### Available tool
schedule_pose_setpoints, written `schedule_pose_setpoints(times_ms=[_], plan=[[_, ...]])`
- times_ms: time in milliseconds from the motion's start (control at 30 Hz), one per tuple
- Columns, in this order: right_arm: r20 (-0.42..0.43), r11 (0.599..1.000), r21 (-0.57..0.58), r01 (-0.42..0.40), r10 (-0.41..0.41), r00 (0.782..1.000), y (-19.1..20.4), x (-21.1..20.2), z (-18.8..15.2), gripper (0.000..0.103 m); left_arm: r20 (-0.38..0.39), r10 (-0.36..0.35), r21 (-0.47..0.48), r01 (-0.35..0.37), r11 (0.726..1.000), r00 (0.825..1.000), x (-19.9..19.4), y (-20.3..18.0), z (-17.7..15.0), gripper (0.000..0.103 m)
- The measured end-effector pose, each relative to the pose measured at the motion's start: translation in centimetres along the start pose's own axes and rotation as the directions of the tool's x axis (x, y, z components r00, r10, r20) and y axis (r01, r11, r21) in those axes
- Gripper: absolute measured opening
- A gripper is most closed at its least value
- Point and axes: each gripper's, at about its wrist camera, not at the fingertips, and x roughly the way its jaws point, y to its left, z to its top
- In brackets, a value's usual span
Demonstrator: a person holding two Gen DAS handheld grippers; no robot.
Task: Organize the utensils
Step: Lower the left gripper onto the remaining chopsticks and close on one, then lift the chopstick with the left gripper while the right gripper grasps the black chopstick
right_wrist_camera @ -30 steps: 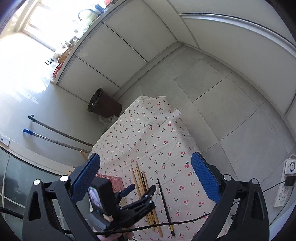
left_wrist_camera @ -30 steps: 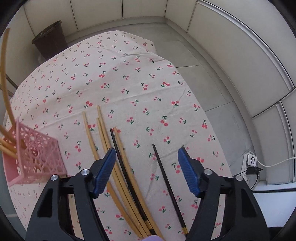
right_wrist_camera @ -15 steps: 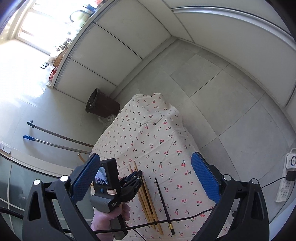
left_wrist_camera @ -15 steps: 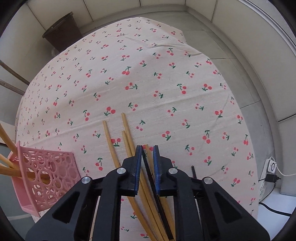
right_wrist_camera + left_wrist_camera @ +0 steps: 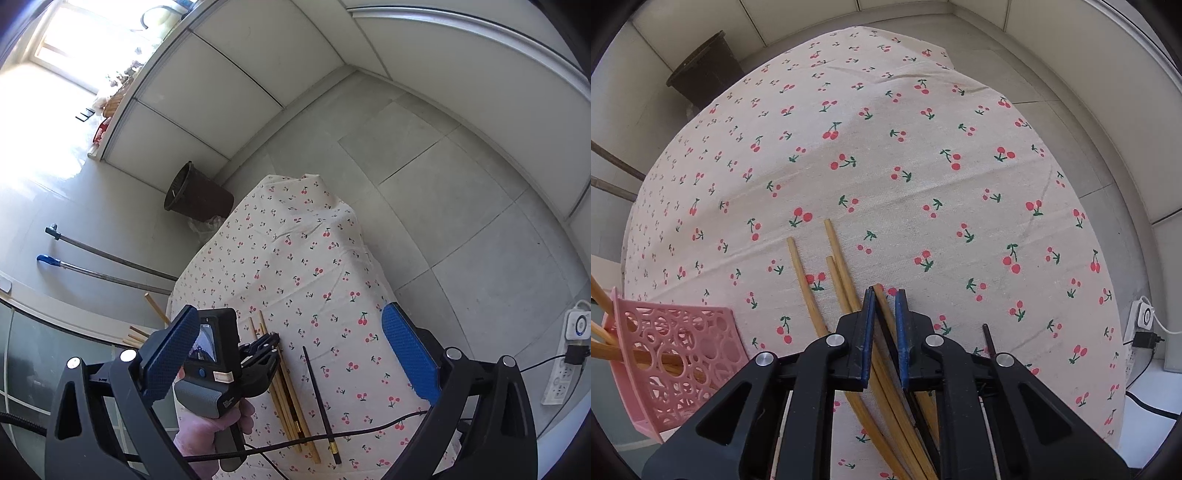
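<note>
A home, likely a tiled utility or balcony room; grey floor tiles (image 5: 454,206), a brown waste bin (image 5: 197,195) by the wall, mop handles (image 5: 107,264) lying nearby, a cherry-print cloth (image 5: 886,166) over the counter, a power strip (image 5: 570,354) on the floor.

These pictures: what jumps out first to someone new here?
The cherry-print tablecloth fills the view. Near its front edge, the left gripper has its blue fingers closed around chopsticks in a loose bundle. A pink basket already holding some sits left.
</note>
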Motion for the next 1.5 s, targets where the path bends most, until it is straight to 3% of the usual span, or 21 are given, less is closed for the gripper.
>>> schedule_pose_setpoints(times_ms=[200,400,567,867,1000,1267,1500], plan=[[-0.004,1.000,0.005,0.003,-0.003,1.000,-0.2,0.2,0.1,0.096,0.019,-0.048,-0.039,0.049,0.998,0.999,-1.7,0.7,0.5,0.011],[-0.016,1.000,-0.001,0.006,-0.006,1.000,0.0,0.4,-0.1,0.096,-0.015,0.029,-0.023,-0.029,0.999,0.999,-1.3,0.6,0.1,0.011],[-0.019,1.000,-0.003,0.010,-0.010,1.000,-0.1,0.5,0.0,0.096,-0.011,0.044,-0.013,-0.044,0.999,0.999,-0.4,0.9,0.0,0.011],[-0.027,1.000,0.009,0.014,-0.014,1.000,-0.2,0.7,0.0,0.096,-0.026,0.011,-0.008,-0.011,1.000,1.000,0.6,0.2,0.5,0.011],[-0.030,1.000,0.007,0.023,-0.022,0.999,-0.2,0.9,-0.1,0.096,-0.033,-0.065,-0.059,0.063,0.996,0.997,1.1,1.4,1.1,0.008],[-0.036,0.996,-0.025,0.082,-0.083,0.996,-0.1,2.4,-0.5,0.096,0.046,-0.055,-0.063,0.057,0.996,0.997,0.3,1.2,-0.8,0.005],[-0.092,0.984,-0.121,0.130,-0.142,0.986,0.7,5.6,-1.9,0.096,0.156,-0.122,-0.105,0.139,0.985,0.980,-4.4,1.4,-5.5,0.003]])
